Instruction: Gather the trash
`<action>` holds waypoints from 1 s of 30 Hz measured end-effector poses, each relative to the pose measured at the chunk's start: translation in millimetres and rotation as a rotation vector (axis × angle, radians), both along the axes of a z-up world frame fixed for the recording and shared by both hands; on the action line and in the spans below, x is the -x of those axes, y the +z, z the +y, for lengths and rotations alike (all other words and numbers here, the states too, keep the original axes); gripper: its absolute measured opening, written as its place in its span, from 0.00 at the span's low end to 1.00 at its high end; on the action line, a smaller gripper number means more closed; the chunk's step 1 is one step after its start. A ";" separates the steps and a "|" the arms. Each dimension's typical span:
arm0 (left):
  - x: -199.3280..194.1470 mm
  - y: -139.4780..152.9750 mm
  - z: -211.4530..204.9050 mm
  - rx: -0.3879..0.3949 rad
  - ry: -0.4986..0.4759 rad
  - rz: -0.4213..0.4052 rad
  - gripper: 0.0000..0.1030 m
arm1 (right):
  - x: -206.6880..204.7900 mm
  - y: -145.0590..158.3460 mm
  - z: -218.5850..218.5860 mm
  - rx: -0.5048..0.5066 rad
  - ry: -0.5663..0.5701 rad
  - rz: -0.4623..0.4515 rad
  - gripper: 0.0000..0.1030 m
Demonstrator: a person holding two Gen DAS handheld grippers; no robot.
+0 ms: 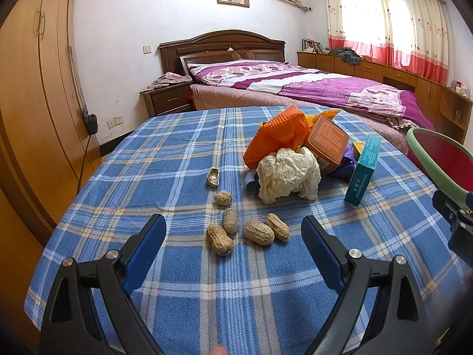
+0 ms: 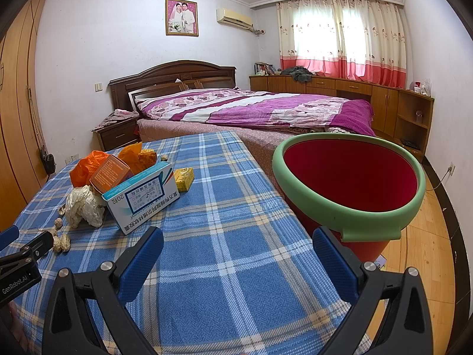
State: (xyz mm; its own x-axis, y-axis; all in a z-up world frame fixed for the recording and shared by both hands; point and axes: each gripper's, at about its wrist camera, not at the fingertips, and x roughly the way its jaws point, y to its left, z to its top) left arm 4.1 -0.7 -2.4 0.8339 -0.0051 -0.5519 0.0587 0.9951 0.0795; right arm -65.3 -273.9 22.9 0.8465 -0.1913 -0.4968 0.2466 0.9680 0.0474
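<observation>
Left wrist view shows the left gripper (image 1: 233,230) spread wide and holding nothing, its two blue pads low over the blue checked cloth (image 1: 183,153). Four whole peanuts (image 1: 248,232) lie on the cloth between and just beyond the fingertips, closer to the left pad than the right. A fifth peanut (image 1: 223,198) sits a little farther out, and past it an empty half shell (image 1: 212,177). Beyond the nuts, slightly to the right, a crumpled white paper ball (image 1: 288,176) rests against a heap made of an orange plastic bag (image 1: 278,136) and an orange box (image 1: 326,143). A teal and white medicine box (image 1: 363,170) stands tilted just right of that heap. At the far right edge, the green rim of a red bin (image 1: 428,156) comes into sight. Right wrist view shows the right gripper (image 2: 238,254) also wide apart and empty above bare cloth, well clear of the heap, which lies ahead and to its left. The red bin (image 2: 348,177) stands beside the table, ahead and to the right, its rim just past the right fingertip. A small yellow box (image 2: 184,178) lies behind the medicine box. Behind the table stands a bed (image 2: 251,109) with a purple cover.
</observation>
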 end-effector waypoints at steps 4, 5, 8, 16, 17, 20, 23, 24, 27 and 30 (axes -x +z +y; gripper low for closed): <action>-0.1 0.0 0.1 0.001 0.000 0.000 0.90 | -0.6 -0.2 -0.4 -0.001 -0.001 0.000 1.00; 0.0 0.0 0.1 0.001 0.001 0.001 0.90 | -0.8 0.4 -0.4 0.000 -0.001 0.001 1.00; 0.1 -0.9 -0.3 0.001 0.003 0.003 0.90 | -1.0 -3.0 3.4 0.000 -0.002 0.006 1.00; -11.3 7.1 2.4 0.028 -0.034 0.029 0.90 | -6.3 -2.9 -1.5 -0.016 0.022 0.026 1.00; -12.9 10.1 2.3 0.032 -0.043 0.026 0.90 | -7.1 -1.4 -2.3 -0.022 0.023 0.026 1.00; -22.0 18.0 -0.4 0.034 -0.072 0.032 0.90 | -7.5 7.8 -6.1 -0.049 0.024 0.018 1.00; -35.4 22.3 -4.1 0.054 -0.093 0.060 0.90 | -11.0 16.6 -9.9 -0.072 0.018 0.013 1.00; -40.3 22.6 -6.4 0.060 -0.101 0.072 0.90 | -11.9 18.8 -11.3 -0.083 0.018 0.013 1.00; -53.4 21.1 -14.0 0.057 -0.120 0.102 0.90 | -13.3 25.0 -14.5 -0.106 0.020 0.015 1.00; -70.5 14.1 -21.7 0.057 -0.124 0.149 0.89 | -16.5 28.9 -14.4 -0.109 0.022 0.025 1.00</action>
